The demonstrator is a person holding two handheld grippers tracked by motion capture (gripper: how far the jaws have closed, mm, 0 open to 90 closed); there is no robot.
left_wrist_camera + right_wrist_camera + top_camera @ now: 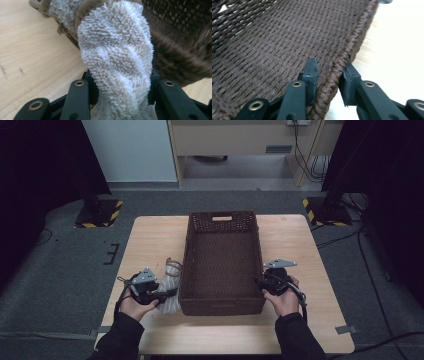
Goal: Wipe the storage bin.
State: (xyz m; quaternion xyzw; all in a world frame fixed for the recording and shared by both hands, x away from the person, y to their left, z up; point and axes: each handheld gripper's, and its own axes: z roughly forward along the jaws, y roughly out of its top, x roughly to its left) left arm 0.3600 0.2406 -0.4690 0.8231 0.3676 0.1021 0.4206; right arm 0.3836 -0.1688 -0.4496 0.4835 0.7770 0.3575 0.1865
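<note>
A dark brown woven basket [222,307] stands in the middle of the wooden table [150,240], with nothing inside it. A fluffy grey towel with a brown edge [172,272] lies rolled just left of the basket's left wall. My left gripper [167,295] is shut on the near end of the towel [115,50], and the pile bulges between the jaws of the left gripper [122,87]. My right gripper [260,282] sits at the basket's right rim near the front corner. One jaw of the right gripper [330,80] is inside the wall and one outside, both pressed on the braided rim [347,50].
Bare tabletop lies left of the towel and right of the basket [300,245]. On the grey floor behind stand two black posts on striped bases [97,212] [325,210]. Cables [365,245] run over the floor at the right.
</note>
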